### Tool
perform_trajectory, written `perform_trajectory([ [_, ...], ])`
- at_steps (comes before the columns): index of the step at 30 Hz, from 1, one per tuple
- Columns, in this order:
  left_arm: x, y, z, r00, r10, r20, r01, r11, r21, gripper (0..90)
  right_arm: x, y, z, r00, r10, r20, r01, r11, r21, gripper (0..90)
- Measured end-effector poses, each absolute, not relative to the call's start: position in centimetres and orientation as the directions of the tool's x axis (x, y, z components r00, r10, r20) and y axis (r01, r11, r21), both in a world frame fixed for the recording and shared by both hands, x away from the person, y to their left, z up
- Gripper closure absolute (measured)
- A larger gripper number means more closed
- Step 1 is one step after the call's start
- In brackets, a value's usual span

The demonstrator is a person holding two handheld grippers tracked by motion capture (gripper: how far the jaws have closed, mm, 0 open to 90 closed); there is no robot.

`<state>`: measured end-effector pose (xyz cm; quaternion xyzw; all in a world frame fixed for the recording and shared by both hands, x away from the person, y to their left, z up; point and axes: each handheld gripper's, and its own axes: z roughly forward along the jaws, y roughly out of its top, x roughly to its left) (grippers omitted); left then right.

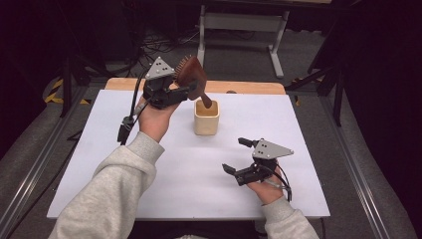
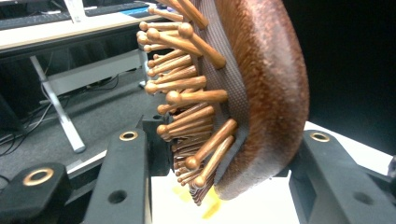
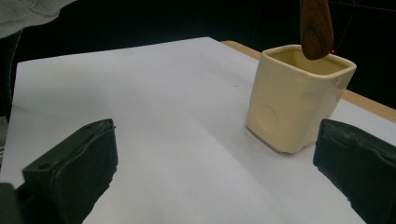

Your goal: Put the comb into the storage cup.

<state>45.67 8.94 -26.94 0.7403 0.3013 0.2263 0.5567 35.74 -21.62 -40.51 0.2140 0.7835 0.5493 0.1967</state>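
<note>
Left gripper (image 1: 191, 89): closed on the head of the wooden hairbrush (image 2: 261, 93), bristle pins facing away from the right jaw.
Brush handle (image 1: 205, 101): slanting down from the jaws, tip just over the cup's mouth.
Cream cup (image 1: 206, 117): upright on the white sheet (image 1: 149, 174), just below the left jaws.
Right gripper (image 1: 236, 155): spread wide, empty, low over the sheet, cup ahead between the jaws.

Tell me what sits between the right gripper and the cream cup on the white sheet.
Nothing: in the high view, bare white sheet separates the open right gripper from the cream cup. The right gripper view shows the same bare stretch before the cup.
</note>
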Motion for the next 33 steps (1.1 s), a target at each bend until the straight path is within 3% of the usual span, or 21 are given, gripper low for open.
perform_trajectory([
  [33, 48.7, 6.8, -30.5, 0.713, 0.699, -0.054, 0.314, -0.249, 0.916, 55.5, 35.7, -21.7, -40.5, -0.835, 0.546, -0.070, 0.119, 0.303, 0.945, 0.6],
])
